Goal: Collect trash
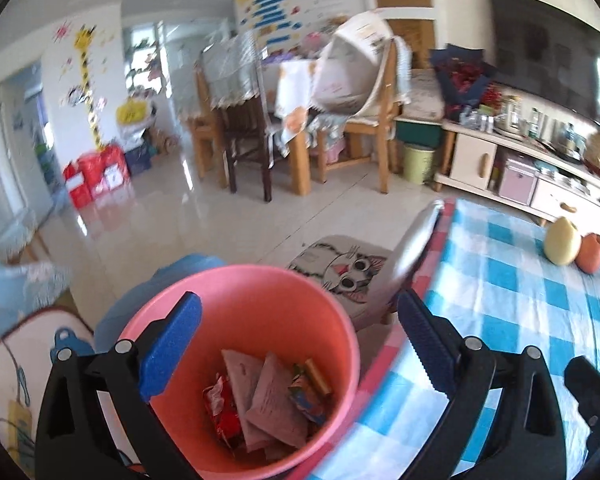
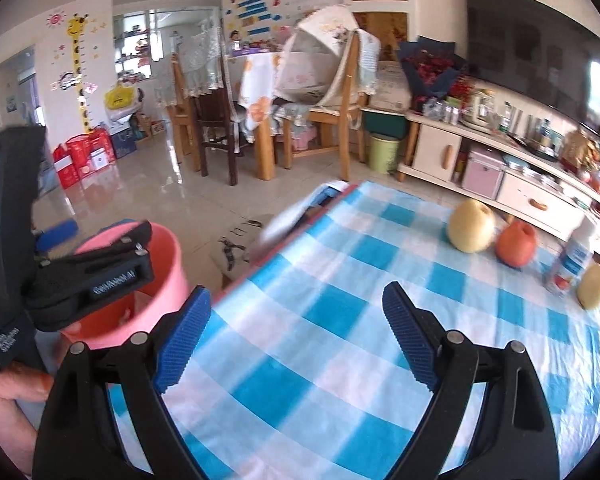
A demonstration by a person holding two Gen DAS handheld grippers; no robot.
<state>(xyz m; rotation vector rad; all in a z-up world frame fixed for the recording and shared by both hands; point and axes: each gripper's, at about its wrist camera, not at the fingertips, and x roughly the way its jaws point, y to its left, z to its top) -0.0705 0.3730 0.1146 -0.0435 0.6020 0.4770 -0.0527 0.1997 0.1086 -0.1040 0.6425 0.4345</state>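
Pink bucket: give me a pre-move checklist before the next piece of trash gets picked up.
1. Left gripper open and empty: ok.
2. Right gripper open and empty: ok.
3. Pink bucket upright beside the table, wrappers inside: ok.
4. Bucket has room left: ok.
5. Trash left on the table: cannot tell; only the fruit and a bottle show.
6. Grippers apart from each other: ok.

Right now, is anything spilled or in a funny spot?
Nothing looks spilled. The wrappers all lie inside the pink bin beside the table. The checked tablecloth carries only fruit and a small bottle, all near the far edge, none tipped over.
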